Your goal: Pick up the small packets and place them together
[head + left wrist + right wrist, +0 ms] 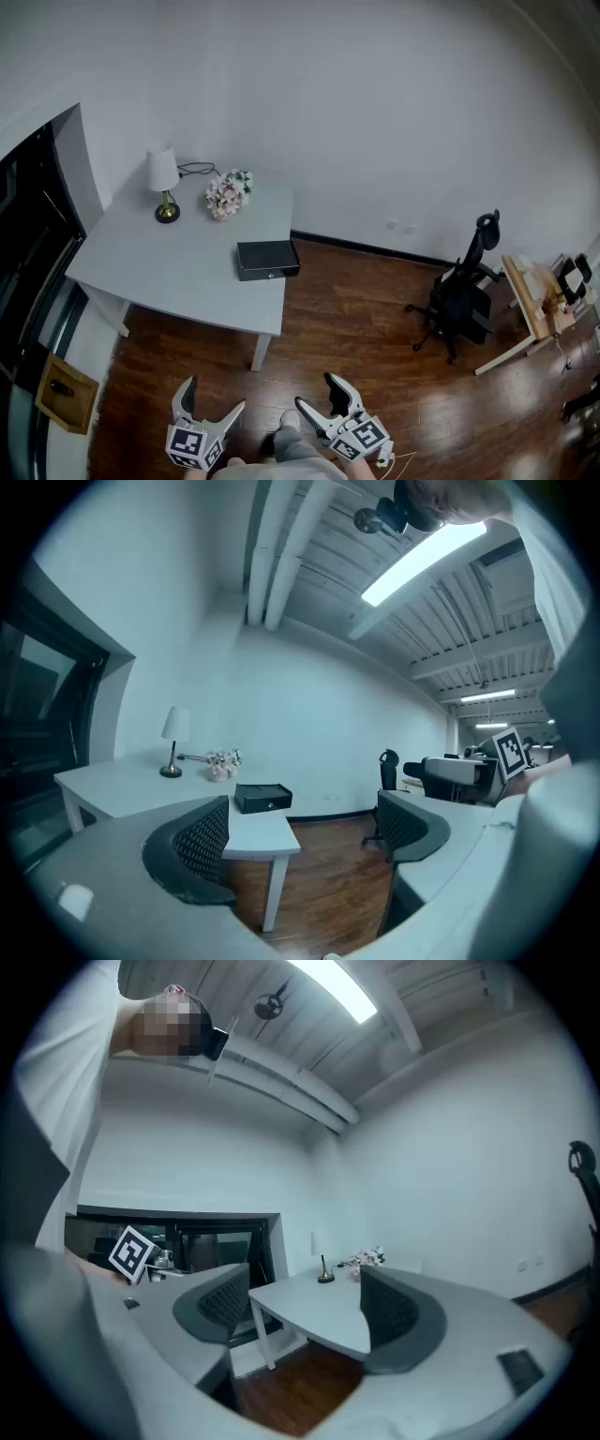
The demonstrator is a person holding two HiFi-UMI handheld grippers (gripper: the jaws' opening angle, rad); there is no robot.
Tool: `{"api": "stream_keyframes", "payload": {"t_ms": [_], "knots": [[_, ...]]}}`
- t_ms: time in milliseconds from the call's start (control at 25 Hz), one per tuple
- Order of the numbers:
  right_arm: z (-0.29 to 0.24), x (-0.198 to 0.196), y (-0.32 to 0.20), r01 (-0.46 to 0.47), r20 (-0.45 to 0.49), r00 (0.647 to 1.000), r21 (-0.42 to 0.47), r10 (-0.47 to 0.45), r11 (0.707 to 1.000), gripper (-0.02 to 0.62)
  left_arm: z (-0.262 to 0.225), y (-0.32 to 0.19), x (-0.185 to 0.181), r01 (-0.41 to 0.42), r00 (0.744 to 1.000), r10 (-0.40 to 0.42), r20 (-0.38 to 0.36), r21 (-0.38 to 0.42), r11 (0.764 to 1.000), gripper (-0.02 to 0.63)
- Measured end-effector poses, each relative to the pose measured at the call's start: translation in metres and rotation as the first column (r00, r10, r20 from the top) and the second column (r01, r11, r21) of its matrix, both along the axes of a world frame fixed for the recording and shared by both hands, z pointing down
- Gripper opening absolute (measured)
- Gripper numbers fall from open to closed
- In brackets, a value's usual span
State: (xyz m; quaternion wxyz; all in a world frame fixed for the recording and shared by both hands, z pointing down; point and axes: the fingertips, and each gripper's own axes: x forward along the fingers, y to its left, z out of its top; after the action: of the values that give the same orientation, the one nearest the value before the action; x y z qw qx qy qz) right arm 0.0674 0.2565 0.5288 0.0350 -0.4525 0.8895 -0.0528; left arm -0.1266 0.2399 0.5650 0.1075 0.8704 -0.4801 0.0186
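Note:
No small packets show in any view. In the head view my left gripper [214, 401] is held low at the bottom edge over the wooden floor, jaws wide apart and empty. My right gripper [321, 394] is beside it, also open with nothing between its jaws. The left gripper view looks through the open left gripper [305, 841] toward the grey table [112, 789]. The right gripper view sees that table [319, 1312] between the spread jaws of the right gripper [309, 1312]. Both grippers are well short of the table [178, 262].
On the table stand a white lamp [164, 183], a bunch of flowers [229, 194] and a black box [267, 260]. A black office chair [461, 295] and a wooden desk [534, 314] are at the right. A wooden box [66, 394] sits at the left by dark windows.

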Motion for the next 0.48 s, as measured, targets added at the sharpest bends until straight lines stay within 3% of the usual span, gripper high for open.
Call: {"api": "stream_keyframes", "payload": {"t_ms": [160,480], "knots": [[0.003,0.041,-0.053,-0.008,0.026,1.0,-0.019,0.008,1.0,0.367,-0.004,-0.047,0.042,0.005,1.0,-0.005,0.02,-0.009,1.0,0.477],[0.002,0.113,-0.145,0.031,0.016,0.999,-0.025,-0.031,0.999,0.367,-0.053,-0.141,0.103,0.064,0.997,-0.066,0.043,0.046,0.997,0.477]]}}
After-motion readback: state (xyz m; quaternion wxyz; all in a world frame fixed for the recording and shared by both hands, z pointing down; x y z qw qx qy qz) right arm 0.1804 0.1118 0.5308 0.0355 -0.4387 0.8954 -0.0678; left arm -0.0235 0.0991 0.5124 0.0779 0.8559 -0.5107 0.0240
